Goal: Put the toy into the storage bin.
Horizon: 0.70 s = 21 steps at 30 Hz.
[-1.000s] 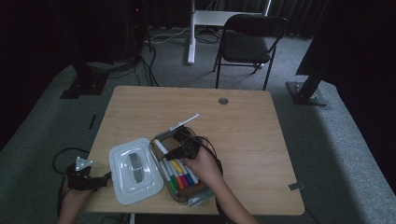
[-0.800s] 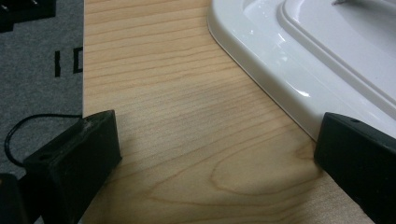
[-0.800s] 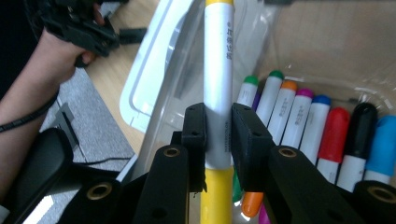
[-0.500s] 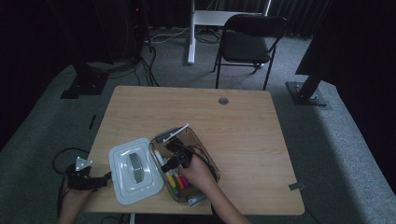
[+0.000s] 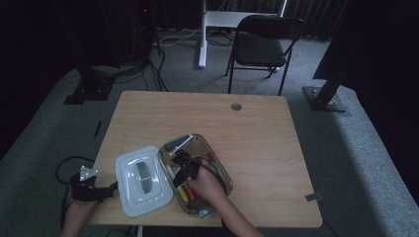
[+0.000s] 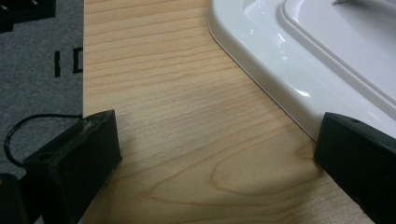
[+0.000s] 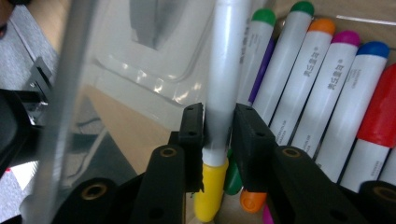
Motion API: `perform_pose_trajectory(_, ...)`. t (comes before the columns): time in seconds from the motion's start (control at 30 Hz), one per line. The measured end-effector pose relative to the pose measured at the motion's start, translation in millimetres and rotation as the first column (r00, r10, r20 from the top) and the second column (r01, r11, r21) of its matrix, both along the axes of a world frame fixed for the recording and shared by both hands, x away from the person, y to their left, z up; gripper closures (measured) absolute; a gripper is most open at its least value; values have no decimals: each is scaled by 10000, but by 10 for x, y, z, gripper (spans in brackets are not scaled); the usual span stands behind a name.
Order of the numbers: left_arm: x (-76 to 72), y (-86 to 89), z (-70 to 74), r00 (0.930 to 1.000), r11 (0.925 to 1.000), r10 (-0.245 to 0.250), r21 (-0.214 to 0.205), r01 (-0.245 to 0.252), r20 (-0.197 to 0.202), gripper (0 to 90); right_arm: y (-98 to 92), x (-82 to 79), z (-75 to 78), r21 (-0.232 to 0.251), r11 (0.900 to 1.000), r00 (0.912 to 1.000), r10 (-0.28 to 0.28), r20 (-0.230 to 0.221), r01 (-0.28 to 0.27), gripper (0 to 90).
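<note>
Dark carpet is surrounding the pale wooden table (image 5: 276, 148), and the right gripper (image 7: 218, 123) is reaching down inside the clear plastic box (image 5: 217, 163), its jaws having just eased a touch yet pinching the white yellow-capped marker (image 7: 223, 79) between the pads. That marker is running straight ahead from the jaws, beside the row of coloured markers (image 7: 322, 93). Best, I judge, to be lowering it level into the row before letting go. Left gripper (image 6: 215, 154) is idling wide, white lid (image 6: 327, 60) beside its jaw.

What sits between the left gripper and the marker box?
The white lid, flat on the table, lies between the left gripper and the clear marker box, per the high view.
</note>
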<state>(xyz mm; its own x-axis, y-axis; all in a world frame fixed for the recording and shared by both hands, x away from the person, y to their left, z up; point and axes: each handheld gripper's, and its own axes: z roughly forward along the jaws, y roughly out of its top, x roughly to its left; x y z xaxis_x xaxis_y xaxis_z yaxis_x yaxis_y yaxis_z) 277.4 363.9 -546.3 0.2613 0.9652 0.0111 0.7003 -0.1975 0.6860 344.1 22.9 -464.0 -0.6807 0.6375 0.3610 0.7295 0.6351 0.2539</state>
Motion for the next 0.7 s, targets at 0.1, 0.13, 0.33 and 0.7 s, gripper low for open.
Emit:
perform_pose_trajectory(0.1,0,0,0,10000,10000,-2,2,2,-1,8,14,-3,-36,-241,9997,10000,-8,58,10,680)
perform_pose_trajectory(0.13,0,0,0,10000,10000,-1,0,1,3,8,6,-2,-31,-232,9997,9998,-68,173,72,662)
perform_pose_trajectory(0.33,0,0,0,10000,10000,4,2,-4,7,8,-108,-6,88,150,9999,9983,-90,581,81,597)
perform_pose_trajectory(0.7,0,0,0,10000,10000,-2,4,2,12,8,-658,-19,600,1465,9871,9842,-872,1544,644,555)
